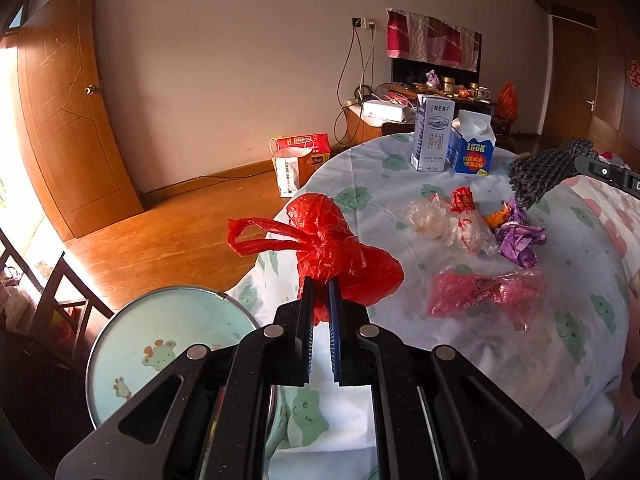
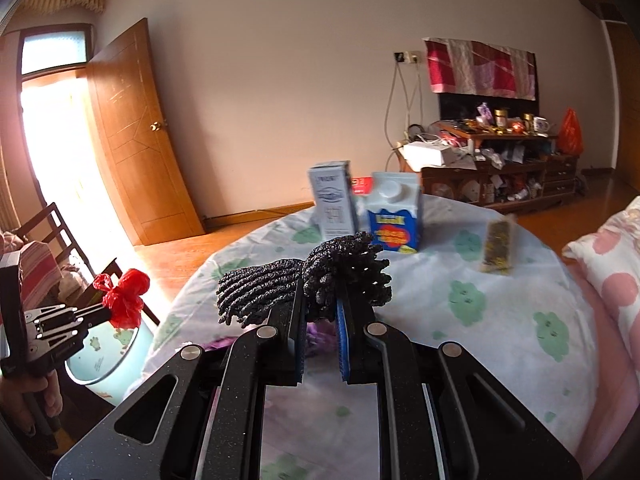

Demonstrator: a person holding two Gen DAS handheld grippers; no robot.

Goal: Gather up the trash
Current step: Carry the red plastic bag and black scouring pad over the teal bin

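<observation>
My left gripper [image 1: 321, 285] is shut on a knotted red plastic bag [image 1: 332, 248] and holds it at the table's left edge, above and beside a pale blue bin [image 1: 132, 344]. It also shows in the right wrist view [image 2: 105, 313] with the red bag [image 2: 126, 300] over the bin [image 2: 108, 360]. My right gripper [image 2: 320, 300] is shut on a black knitted cloth [image 2: 312, 280], held above the table; the cloth shows in the left wrist view [image 1: 548, 172]. Loose wrappers lie on the table: clear bags [image 1: 448, 224], a purple wrapper [image 1: 520, 236], a red-pink wrapper [image 1: 484, 292].
Two milk cartons [image 1: 452, 140] stand at the far side of the round table with a cloud-print cloth [image 1: 560, 360]. A snack packet [image 2: 498, 248] lies on it. A gift bag [image 1: 300, 160] stands on the wooden floor. A chair [image 1: 52, 300] is left of the bin. A cluttered cabinet [image 2: 500, 168] is behind.
</observation>
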